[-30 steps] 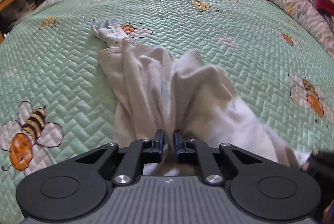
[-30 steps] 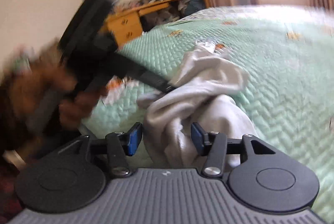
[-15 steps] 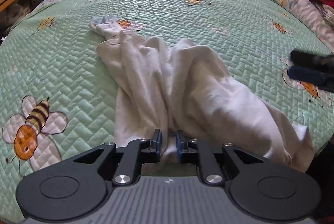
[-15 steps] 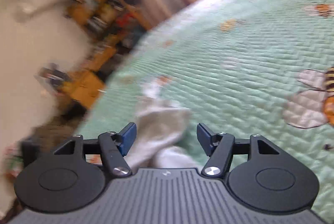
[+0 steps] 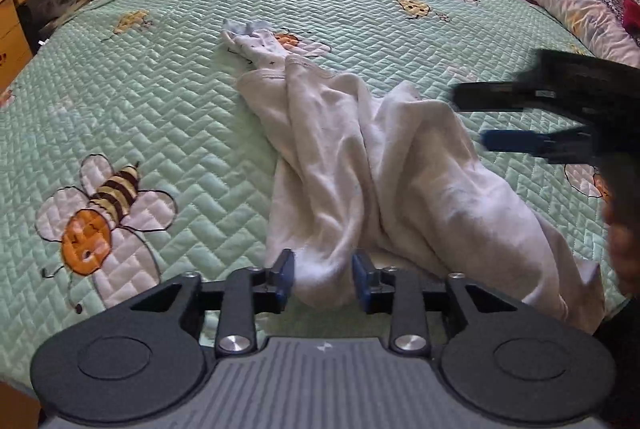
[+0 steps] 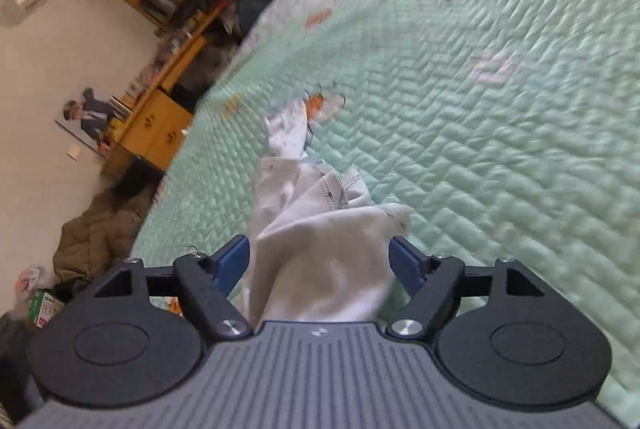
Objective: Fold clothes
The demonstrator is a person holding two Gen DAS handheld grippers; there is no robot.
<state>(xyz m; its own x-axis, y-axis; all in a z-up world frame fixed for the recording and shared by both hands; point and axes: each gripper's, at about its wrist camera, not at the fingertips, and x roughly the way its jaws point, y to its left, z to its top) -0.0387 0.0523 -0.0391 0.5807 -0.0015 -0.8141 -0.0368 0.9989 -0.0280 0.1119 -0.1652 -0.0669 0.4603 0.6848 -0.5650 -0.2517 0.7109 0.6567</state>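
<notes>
Left gripper (image 5: 322, 281) is seen at the near edge of the bed (image 5: 168, 117), its jaws opening, with the near end of a pale grey garment (image 5: 360, 169) bulging between the blue pads, which no longer appear to press on it. Right gripper (image 5: 480, 121) is seen from the left wrist view over the garment's right side, blurred, its jaws opening and standing wide; in its own view a fold of the cloth (image 6: 320, 261) lies between the pads without clear contact. The garment is laid crumpled on the green quilted bedspread, its long axis running away from the left gripper toward a smaller spotted white piece (image 5: 256, 43) at its far end. Judged from this, the left gripper is nearer the near hem, the right nearer the side fold.
</notes>
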